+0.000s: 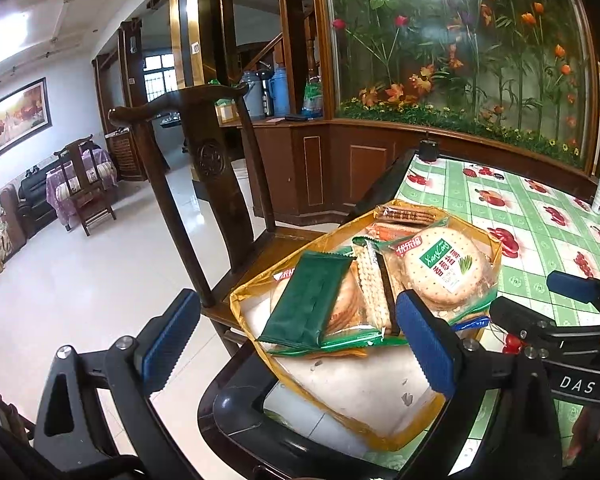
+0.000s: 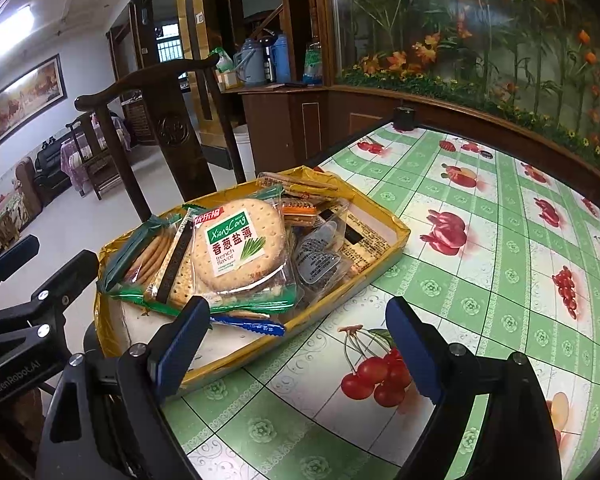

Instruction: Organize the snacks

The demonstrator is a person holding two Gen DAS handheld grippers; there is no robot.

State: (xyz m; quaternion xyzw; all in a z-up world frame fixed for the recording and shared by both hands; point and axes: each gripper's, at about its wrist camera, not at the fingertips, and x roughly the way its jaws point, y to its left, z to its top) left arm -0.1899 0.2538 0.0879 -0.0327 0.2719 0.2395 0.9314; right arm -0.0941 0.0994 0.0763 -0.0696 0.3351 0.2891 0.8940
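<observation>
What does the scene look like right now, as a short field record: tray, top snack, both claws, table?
tray: shallow yellow-rimmed tray at the table's corner, piled with snack packs
top snack: round cracker pack, green label, lying on the pile
left claw: open, empty
right claw: open, empty, near the tray's edge
table: green checked fruit-print cloth

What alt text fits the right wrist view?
A yellow-rimmed tray piled with wrapped biscuit packets sits at the corner of a green fruit-patterned table. The right gripper hovers open and empty before it; a dark wooden chair stands behind.
</observation>
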